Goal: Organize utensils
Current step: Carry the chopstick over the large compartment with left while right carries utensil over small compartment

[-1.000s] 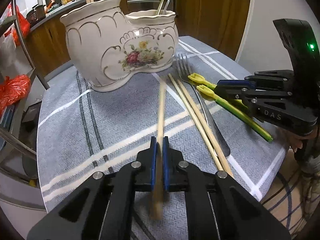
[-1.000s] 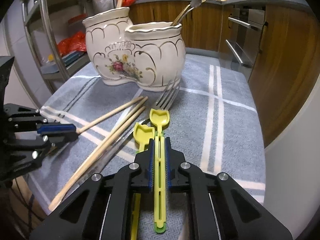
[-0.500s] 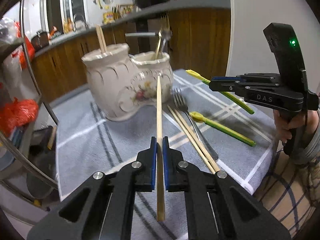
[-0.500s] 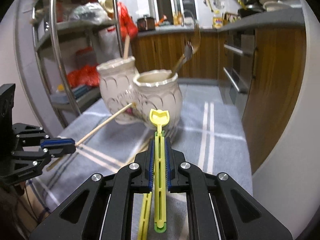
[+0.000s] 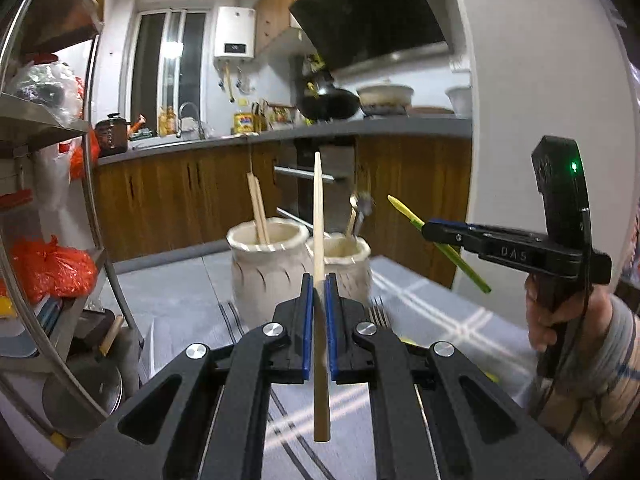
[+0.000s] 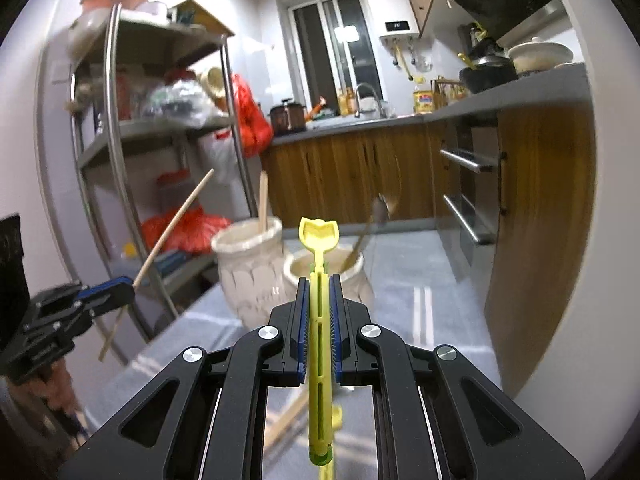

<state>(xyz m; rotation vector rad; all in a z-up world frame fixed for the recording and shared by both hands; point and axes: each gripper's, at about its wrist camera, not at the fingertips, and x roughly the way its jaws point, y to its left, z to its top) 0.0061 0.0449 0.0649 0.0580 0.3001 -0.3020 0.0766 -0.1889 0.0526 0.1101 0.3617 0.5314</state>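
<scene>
I hold my left gripper (image 5: 318, 312) clamped on a wooden chopstick (image 5: 319, 216) and my right gripper (image 6: 319, 312) clamped on a yellow plastic utensil (image 6: 319, 264), both lifted clear to drop into the ceramic holder (image 5: 272, 268).

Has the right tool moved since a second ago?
Yes. The right tool rose: in the left view, it was low by the tablecloth; now it's level with the holder rim.

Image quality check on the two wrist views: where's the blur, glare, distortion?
Left wrist: fisheye bends the shelf rail; window blown out; holder and tablecloth soft with blur; held chopstick sharp. Right wrist: cabinets and metal utensils in the holder smeared; yellow utensil crisp; black vignette at the corners.
</scene>
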